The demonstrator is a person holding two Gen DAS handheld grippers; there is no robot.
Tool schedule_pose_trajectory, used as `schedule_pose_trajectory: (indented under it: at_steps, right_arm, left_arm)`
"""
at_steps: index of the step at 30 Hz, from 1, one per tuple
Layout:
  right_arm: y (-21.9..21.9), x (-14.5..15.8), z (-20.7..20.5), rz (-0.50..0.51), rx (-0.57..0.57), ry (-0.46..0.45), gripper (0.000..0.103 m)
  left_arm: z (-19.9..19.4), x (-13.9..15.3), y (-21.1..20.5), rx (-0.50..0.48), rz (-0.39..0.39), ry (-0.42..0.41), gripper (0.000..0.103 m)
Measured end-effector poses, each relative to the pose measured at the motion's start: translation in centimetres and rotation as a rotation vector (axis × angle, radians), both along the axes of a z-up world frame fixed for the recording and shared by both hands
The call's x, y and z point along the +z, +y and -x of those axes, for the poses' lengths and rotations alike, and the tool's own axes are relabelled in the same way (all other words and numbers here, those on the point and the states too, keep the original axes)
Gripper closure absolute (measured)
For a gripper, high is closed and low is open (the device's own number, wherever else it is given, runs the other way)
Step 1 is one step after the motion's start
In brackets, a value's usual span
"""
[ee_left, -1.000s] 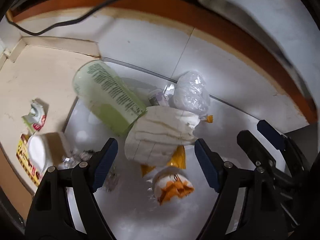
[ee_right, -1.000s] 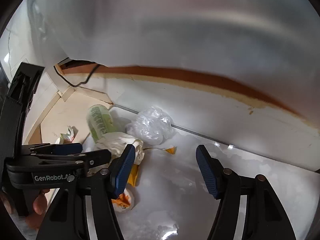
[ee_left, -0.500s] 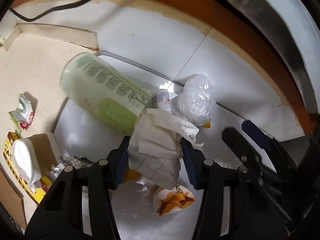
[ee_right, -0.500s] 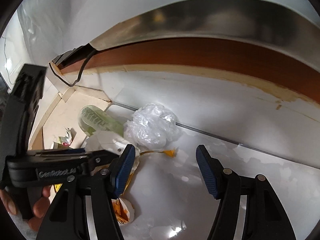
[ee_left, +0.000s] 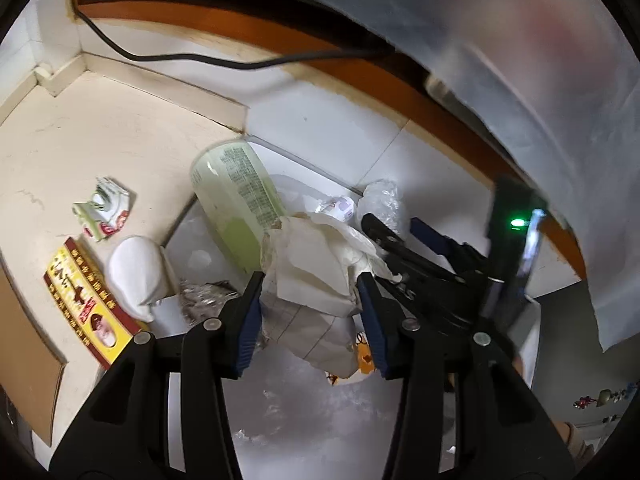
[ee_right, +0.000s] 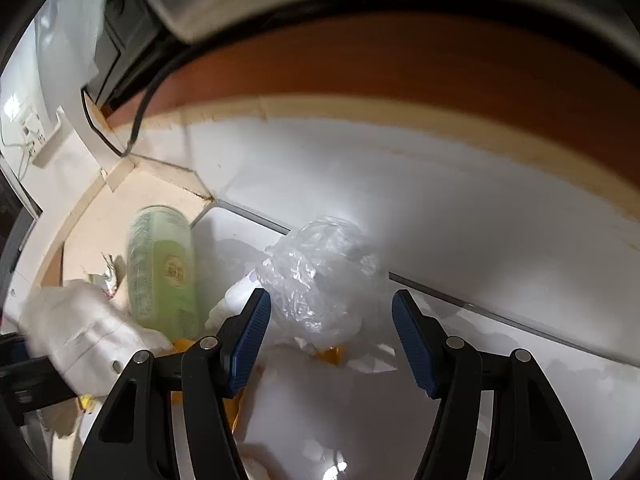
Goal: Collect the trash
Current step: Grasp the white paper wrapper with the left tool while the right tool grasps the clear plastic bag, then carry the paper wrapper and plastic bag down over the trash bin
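My left gripper (ee_left: 310,294) has a crumpled white paper wad (ee_left: 316,256) between its blue pads, which press on both sides while the jaws are closing. The wad hangs slightly above the white floor. In the right wrist view the same paper wad (ee_right: 80,328) shows at the left edge. A crumpled clear plastic bag (ee_right: 320,272) lies on the floor just ahead of my right gripper (ee_right: 331,304), partly between its spread fingers but untouched. That right gripper (ee_left: 392,222) is open. A pale green bottle (ee_left: 236,200) lies on its side beside the wad.
On the beige floor to the left lie a tipped paper cup (ee_left: 136,272), a red-yellow packet (ee_left: 84,304) and a crumpled wrapper (ee_left: 104,212). An orange wrapper (ee_left: 362,360) and a small white bottle (ee_left: 340,206) lie near the wad. A black cable (ee_left: 200,58) runs along the wall.
The left jaws went from wide apart to pressing on the paper wad, which has risen a little. The right gripper came down and forward, close to the plastic bag.
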State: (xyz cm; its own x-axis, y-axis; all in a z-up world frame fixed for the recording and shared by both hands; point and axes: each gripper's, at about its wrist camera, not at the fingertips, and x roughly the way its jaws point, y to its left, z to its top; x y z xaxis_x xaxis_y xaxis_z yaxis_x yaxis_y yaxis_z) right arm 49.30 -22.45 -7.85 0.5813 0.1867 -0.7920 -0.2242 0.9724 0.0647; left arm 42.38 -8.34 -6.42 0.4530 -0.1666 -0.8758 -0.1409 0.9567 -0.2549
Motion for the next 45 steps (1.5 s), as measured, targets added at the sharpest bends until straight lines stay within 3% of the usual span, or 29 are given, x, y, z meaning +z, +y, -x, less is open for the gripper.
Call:
schedule_pose_trajectory:
  at_steps: [1,3,8,13,25,35,45]
  right_arm:
    - [0.3,-0.3,0.0,0.006,0.001,-0.006,0.041]
    - [0.8,-0.5,0.0,0.005,0.014,-0.012,0.061]
    - [1.5,0.2,1.0,0.032,0.02,-0.038,0.073]
    - [-0.2,2.6,4.4,-0.012,0.007,-0.061,0.074]
    - [-1.5,7.0,16.4,-0.082,0.035,-0.065,0.075]
    - [2.4,8.0,29.7,-0.063,-0.018,-0.06,0.075]
    - [9.7,6.1,43.4,-0.061,-0.11,-0.054,0.075]
  left_arm:
    - [0.4,0.2,0.1,0.005,0.009,-0.005,0.061]
    - [1.2,1.0,0.6,0.013,0.024,-0.016,0.061]
    - [2.8,2.6,1.8,0.013,0.052,-0.051,0.062]
    - [7.2,5.9,3.0,-0.011,0.059,-0.076,0.062]
    - [17.7,8.1,4.9,-0.064,0.009,-0.104,0.062]
    - [26.2,9.1,9.3,-0.14,-0.038,-0.163,0.062]
    - [35.4,6.5,13.5,-0.293,-0.059,-0.151,0.062]
